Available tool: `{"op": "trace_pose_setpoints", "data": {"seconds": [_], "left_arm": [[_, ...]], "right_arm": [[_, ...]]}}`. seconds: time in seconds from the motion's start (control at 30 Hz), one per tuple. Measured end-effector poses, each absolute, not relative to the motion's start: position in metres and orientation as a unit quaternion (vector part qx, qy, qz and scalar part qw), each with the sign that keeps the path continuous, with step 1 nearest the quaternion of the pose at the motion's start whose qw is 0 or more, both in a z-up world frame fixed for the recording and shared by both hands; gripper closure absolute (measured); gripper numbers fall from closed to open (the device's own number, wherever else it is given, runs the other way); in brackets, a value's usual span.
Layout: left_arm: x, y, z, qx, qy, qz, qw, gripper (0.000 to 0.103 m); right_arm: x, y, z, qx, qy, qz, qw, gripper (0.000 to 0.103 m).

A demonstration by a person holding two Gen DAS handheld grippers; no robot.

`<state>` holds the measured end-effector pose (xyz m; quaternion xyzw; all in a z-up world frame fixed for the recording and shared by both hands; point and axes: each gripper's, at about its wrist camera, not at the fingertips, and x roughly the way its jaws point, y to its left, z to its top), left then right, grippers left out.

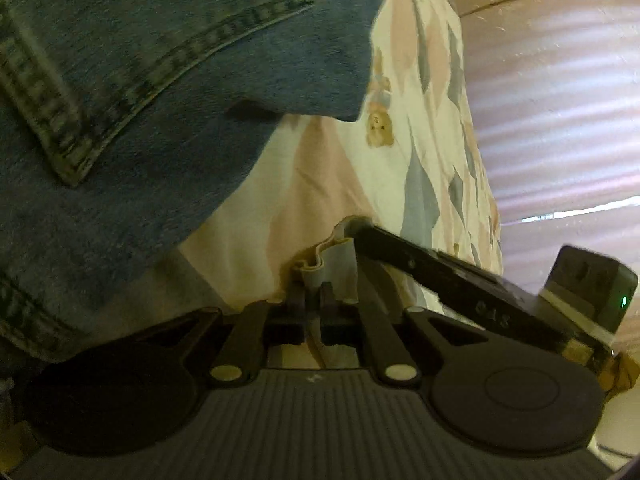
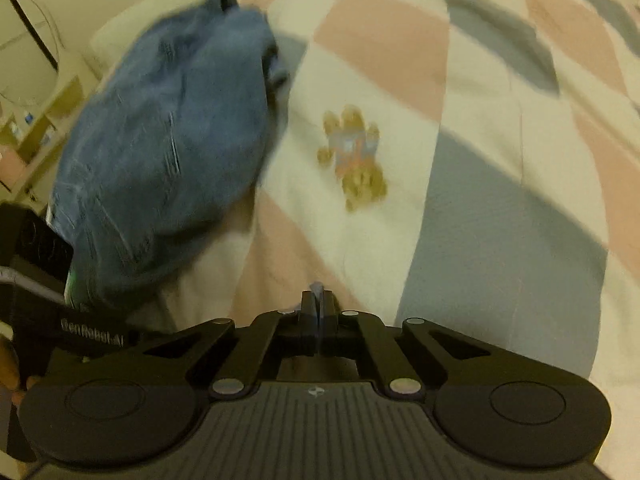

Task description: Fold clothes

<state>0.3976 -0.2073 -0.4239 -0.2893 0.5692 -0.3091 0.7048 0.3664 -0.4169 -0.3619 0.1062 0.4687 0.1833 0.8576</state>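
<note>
Bedspread (image 2: 460, 128) with teddy-bear print is carrying heavy, stiff denim jeans (image 2: 168, 140); left gripper (image 1: 311, 292) is pinching bedspread cloth, right gripper (image 2: 318, 300) is clamping a blue scrap, jaws together; waistband seams likely offering firmest hold.

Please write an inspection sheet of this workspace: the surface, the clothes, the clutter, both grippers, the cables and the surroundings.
Surface: bedsheet with pink, grey and cream patches and teddy bear prints.
Job's things: blue jeans, bunched on the sheet.
Clutter: nothing seen.
Grippers: left gripper shut on a fold of pale fabric; right gripper shut on a sliver of bluish cloth, kind unclear.
Cables: nothing seen.
Surroundings: cream shelf unit at the far left, blurred.
</note>
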Motion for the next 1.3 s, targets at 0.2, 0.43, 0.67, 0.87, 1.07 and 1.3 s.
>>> {"op": "trace_pose_setpoints", "data": {"seconds": [0.2, 0.43, 0.67, 0.87, 1.07, 1.3], "left_arm": [[0.409, -0.225, -0.393, -0.236, 0.504, -0.358, 0.750, 0.101], [0.428, -0.253, -0.407, -0.152, 0.511, -0.331, 0.779, 0.101], [0.425, -0.239, -0.363, -0.109, 0.486, -0.313, 0.809, 0.100], [0.360, -0.299, -0.341, 0.028, 0.432, -0.452, 0.780, 0.094], [0.359, -0.290, -0.384, 0.151, 0.418, -0.446, 0.777, 0.100], [0.347, -0.294, -0.326, 0.163, 0.383, -0.442, 0.795, 0.100]], "right_arm": [[0.377, -0.442, -0.331, 0.103, 0.404, 0.158, 0.895, 0.102], [0.391, -0.457, -0.378, 0.104, 0.437, 0.106, 0.887, 0.103], [0.368, -0.477, -0.339, 0.162, 0.367, -0.013, 0.916, 0.047], [0.221, -0.513, -0.297, 0.279, 0.288, -0.163, 0.901, 0.065], [0.039, -0.446, -0.329, 0.335, 0.344, -0.254, 0.840, 0.069], [-0.111, -0.416, -0.316, 0.348, 0.315, -0.401, 0.787, 0.068]]}}
